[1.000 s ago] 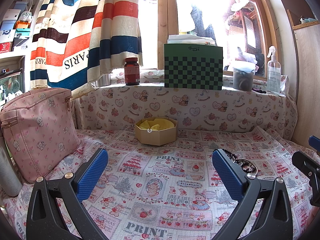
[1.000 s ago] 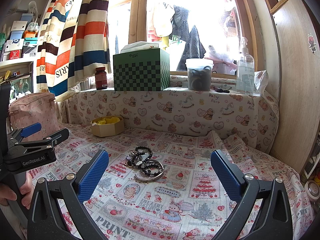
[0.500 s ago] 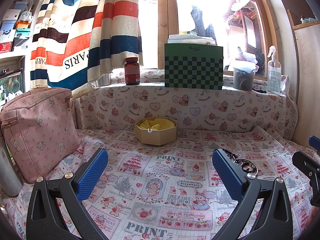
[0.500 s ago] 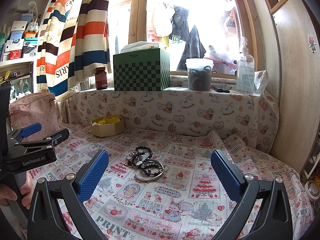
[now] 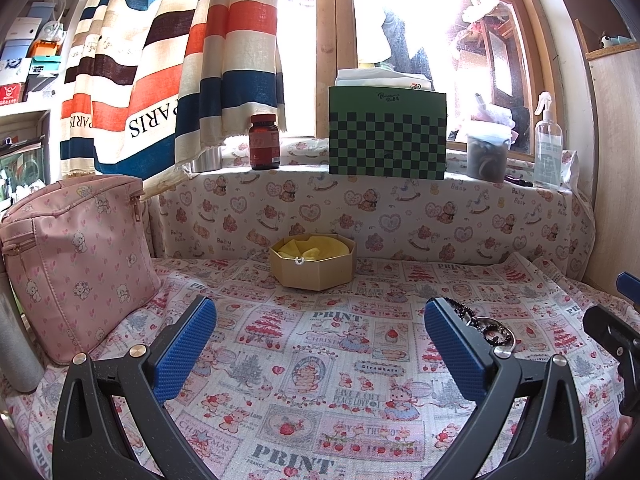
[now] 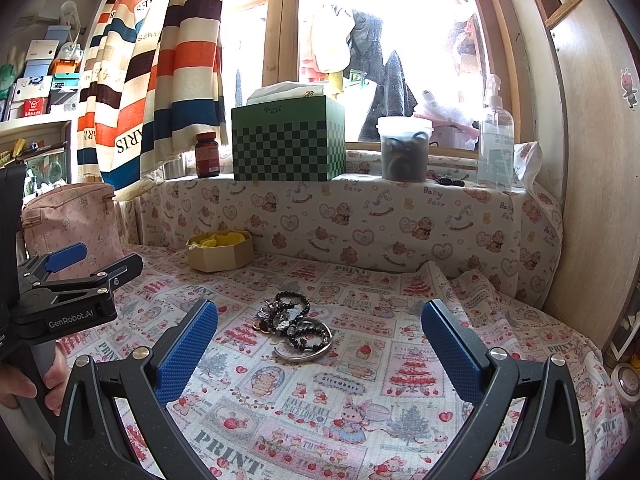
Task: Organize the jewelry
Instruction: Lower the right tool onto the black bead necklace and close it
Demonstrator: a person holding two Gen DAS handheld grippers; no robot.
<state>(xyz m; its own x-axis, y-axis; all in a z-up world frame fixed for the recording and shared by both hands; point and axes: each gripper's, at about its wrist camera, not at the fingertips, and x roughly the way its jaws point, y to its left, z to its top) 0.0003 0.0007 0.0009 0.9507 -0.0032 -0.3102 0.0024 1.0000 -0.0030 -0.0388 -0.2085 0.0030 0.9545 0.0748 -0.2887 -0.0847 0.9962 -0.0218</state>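
A heap of jewelry [image 6: 294, 330], dark bead bracelets and a silver bangle, lies on the printed cloth ahead of my right gripper [image 6: 320, 350], which is open and holds nothing. An octagonal cardboard box [image 5: 313, 260] with yellow lining stands near the back wall, straight ahead of my left gripper [image 5: 320, 346], also open and holding nothing. In the left wrist view the jewelry [image 5: 486, 324] peeks out behind the right finger. The box [image 6: 220, 251] appears far left in the right wrist view, beyond the left gripper [image 6: 76, 272] held by a hand.
A pink zipped bag [image 5: 76, 260] stands at the left. On the ledge behind sit a brown bottle [image 5: 264, 142], a green chequered tissue box [image 5: 387, 132], a lidded tub [image 6: 404, 148] and a spray bottle [image 6: 496, 132]. A wooden panel [image 6: 596, 168] closes the right side.
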